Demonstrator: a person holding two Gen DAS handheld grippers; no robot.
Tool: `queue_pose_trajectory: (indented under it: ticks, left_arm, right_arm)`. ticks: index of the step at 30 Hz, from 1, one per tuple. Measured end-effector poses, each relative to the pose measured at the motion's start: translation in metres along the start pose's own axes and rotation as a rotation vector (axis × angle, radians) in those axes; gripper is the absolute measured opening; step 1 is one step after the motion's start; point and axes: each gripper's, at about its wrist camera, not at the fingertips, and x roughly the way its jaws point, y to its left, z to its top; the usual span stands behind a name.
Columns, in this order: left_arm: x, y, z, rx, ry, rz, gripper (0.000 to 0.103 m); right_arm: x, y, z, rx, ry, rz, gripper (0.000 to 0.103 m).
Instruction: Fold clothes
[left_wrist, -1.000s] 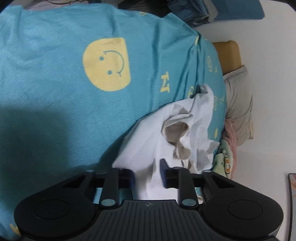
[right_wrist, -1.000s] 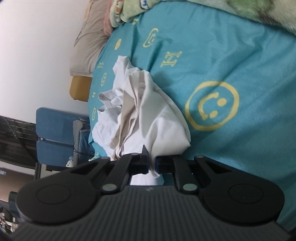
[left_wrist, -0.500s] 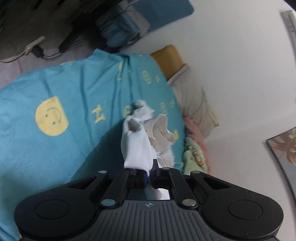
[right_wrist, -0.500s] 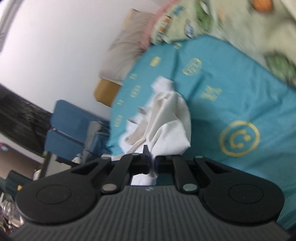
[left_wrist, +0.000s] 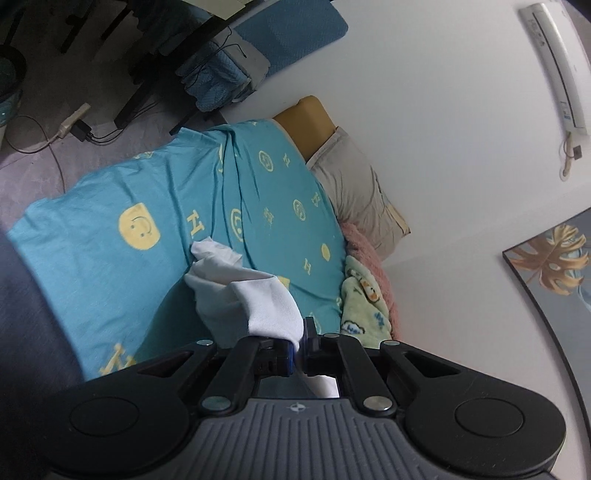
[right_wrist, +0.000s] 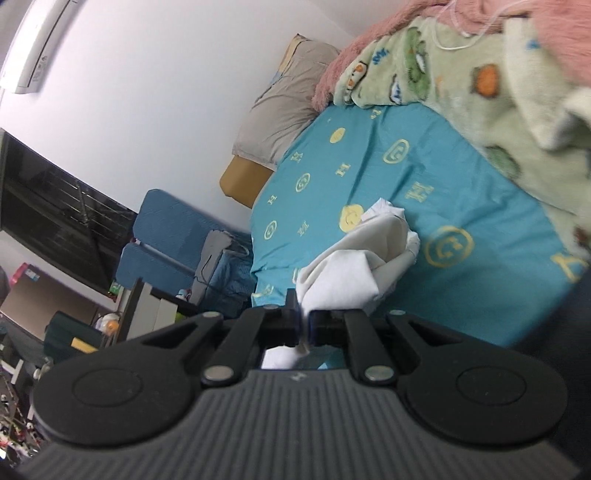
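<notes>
both the left gripper (left_wrist: 300, 345) and the right gripper (right_wrist: 303, 325) are clamped on the white garment (left_wrist: 255, 295), which hangs bunched above the teal bedsheet (left_wrist: 110, 280). thin pinches could slip and drop it crumpled. the blanket heap (right_wrist: 461, 74) at two o'clock crowds that side; open sheet lies toward twelve.

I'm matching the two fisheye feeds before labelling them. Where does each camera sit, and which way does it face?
Left wrist: on the left gripper, looking along its fingers, down across the teal bedsheet towards the pillow and wall; only its own fingers show.
Right wrist: on the right gripper, facing the same bed from the other side.
Shared: the white garment clamped in both, sheet, pillow.
</notes>
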Motion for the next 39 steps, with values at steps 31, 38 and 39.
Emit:
queue_pose_trajectory:
  ticks: [31, 38, 39]
  left_arm:
    - [0.282, 0.025, 0.065, 0.194, 0.083, 0.296, 0.005]
    - [0.318, 0.037, 0.077, 0.248, 0.135, 0.33, 0.006]
    - [0.321, 0.038, 0.076, 0.266, 0.14, 0.331, 0.007]
  right_arm:
    - [0.264, -0.067, 0.079, -0.03, 0.176, -0.114, 0.01]
    - [0.311, -0.081, 0.084, -0.062, 0.234, -0.127, 0.011]
    - [0.313, -0.084, 0.084, -0.059, 0.244, -0.131, 0.011]
